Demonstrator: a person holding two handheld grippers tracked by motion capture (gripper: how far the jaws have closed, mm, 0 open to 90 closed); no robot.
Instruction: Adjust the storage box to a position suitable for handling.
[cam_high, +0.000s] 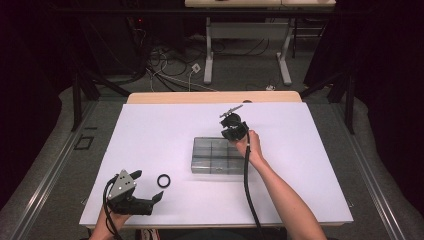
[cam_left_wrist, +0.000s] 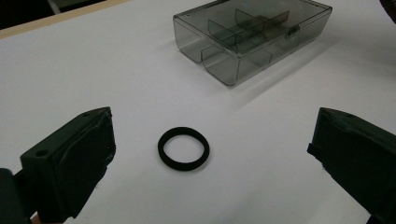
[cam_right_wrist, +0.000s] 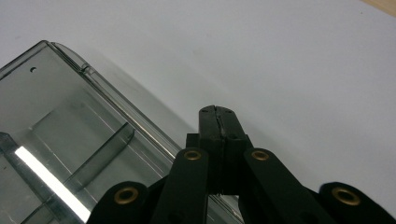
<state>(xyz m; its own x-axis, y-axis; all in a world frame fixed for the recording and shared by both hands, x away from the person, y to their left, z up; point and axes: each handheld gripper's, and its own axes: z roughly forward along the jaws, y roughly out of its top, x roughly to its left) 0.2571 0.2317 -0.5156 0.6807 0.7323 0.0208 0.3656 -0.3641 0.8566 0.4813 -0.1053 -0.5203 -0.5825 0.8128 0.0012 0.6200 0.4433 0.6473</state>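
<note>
White table sheet (cam_high: 150, 135), no legible writing or brand on any item. Near edge: left gripper (cam_high: 150, 187), jaws spread wide, holding nothing; black ring (cam_left_wrist: 183, 148) flat on the sheet between and just ahead of them. Farther: smoky clear compartment box (cam_left_wrist: 243, 39), unlabelled; right gripper (cam_right_wrist: 217, 116), jaws pressed together empty, at its far edge.

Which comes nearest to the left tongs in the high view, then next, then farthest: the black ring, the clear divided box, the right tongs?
1. Black ring: on the white sheet just right of the left tongs, lying between their open tips in the left gripper view.
2. Clear divided box: mid-table, farther up and right.
3. Right tongs: at the box's far right corner, shut.
</note>
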